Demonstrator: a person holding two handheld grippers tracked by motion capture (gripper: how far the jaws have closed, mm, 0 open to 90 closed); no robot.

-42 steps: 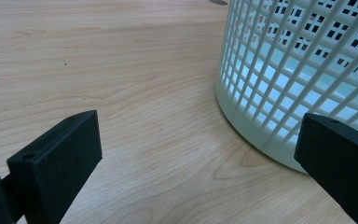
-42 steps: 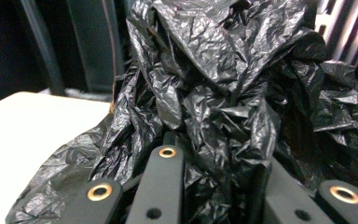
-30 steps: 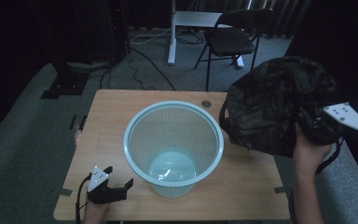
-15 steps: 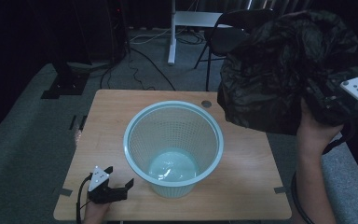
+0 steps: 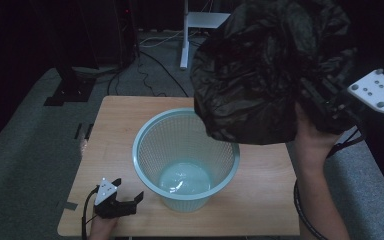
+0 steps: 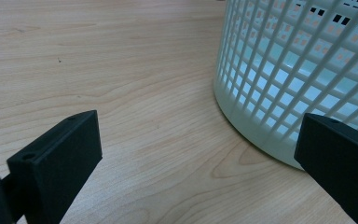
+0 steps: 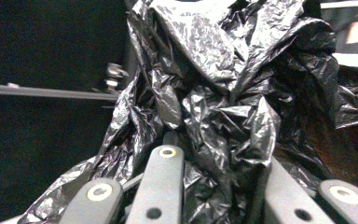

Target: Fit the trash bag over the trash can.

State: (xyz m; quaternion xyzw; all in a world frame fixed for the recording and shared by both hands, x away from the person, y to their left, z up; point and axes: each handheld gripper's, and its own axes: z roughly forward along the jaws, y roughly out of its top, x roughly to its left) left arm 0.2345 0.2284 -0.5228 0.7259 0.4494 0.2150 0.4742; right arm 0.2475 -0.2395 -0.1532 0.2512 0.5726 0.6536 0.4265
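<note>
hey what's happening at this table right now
A person holds a crumpled black plastic bag pinched in the right tool, up in the air above the far right rim of a pale blue mesh basket that stands on the wooden table. The left tool rests open on the table beside the basket, holding nothing.

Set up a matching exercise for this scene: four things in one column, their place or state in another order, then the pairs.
1. black plastic bag
2. mesh basket
3. left claw
4. right claw

A. open, low on the table beside the basket
B. shut on crumpled plastic
C. held up in the air
D. standing upright mid-table

Pairs: 1-C, 2-D, 3-A, 4-B
</note>
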